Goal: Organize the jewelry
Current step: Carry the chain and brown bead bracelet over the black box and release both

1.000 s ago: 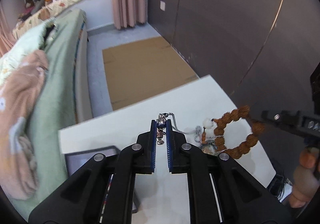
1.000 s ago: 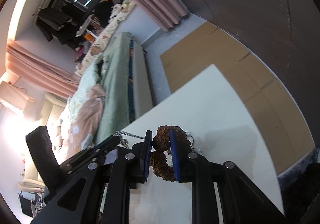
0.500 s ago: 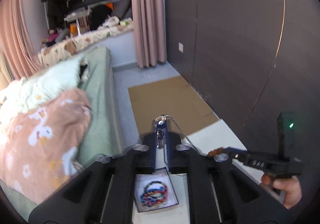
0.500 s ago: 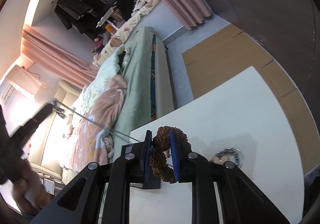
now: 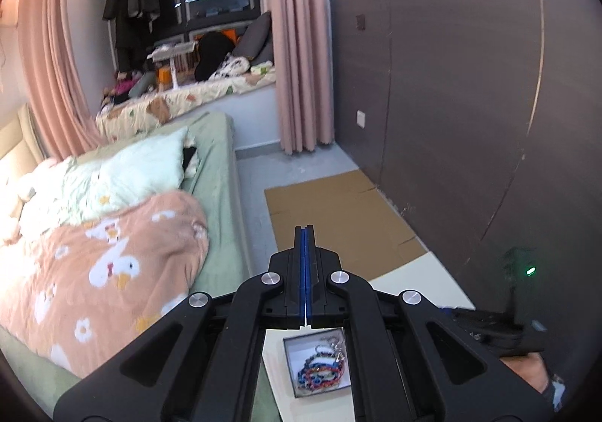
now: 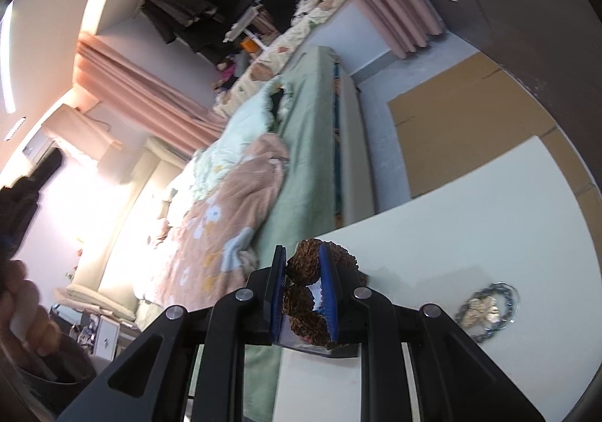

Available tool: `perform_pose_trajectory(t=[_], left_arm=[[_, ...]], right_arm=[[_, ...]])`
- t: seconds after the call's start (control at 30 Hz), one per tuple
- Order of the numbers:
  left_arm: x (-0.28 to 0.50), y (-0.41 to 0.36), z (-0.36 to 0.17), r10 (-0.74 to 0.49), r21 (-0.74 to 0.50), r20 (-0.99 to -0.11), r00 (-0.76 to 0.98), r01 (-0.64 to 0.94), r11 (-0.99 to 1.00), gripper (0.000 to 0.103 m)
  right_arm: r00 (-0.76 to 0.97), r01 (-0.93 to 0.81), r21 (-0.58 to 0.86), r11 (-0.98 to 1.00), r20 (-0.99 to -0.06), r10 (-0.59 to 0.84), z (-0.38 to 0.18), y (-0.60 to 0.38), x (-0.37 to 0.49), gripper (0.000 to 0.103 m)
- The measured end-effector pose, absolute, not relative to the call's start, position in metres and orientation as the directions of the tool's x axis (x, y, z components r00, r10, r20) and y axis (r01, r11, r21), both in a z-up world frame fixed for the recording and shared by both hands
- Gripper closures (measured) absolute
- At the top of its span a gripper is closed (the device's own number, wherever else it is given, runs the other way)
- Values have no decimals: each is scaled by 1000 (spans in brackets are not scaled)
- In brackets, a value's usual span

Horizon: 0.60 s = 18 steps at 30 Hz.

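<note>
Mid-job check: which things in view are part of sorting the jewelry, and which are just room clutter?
Job:
brown bead bracelet, clamped in right tool
tray holding colored bracelets
blue-chain piece on table
left tool, shut with nothing in it

Clutter:
bed
cardboard
curtains

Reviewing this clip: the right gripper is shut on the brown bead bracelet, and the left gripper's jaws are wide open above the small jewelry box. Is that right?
Not quite. The left gripper has its jaws pressed together with nothing between them, as the left wrist view shows, above the small jewelry box. The right gripper is indeed shut on the brown bead bracelet.
</note>
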<state>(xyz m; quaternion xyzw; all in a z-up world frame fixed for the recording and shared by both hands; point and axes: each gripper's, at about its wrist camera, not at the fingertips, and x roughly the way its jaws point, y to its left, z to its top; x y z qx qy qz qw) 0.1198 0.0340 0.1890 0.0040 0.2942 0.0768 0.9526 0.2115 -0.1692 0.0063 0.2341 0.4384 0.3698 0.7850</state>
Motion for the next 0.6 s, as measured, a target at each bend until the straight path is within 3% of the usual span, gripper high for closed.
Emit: perform_pose_trajectory(t=[0.2,0.23,0.33,0.43,0.6], left_arm=[[111,56,152,141,-3,-620,772,-183,983,100],[108,62,145,140,-17,-627,766,-194,981,93],[98,79,127,141,-57,-639,756,-230,972,61],[88,96,106,133,-104,-651,748,-261,960,56],[77,117,70,118,-170,-658,744,-300,939,37]], right_arm=[[327,-430,709,559,-455,828,27,-156,201,85],[324,-437,710,552,-448,833,30,-153,200,85],[314,-463,712,528,-425,849,41,-142,193,85],[305,-485,705,517,-418,856,50,-132,188,85],[278,-510,680,527,-449,849,44,-107,181,85]])
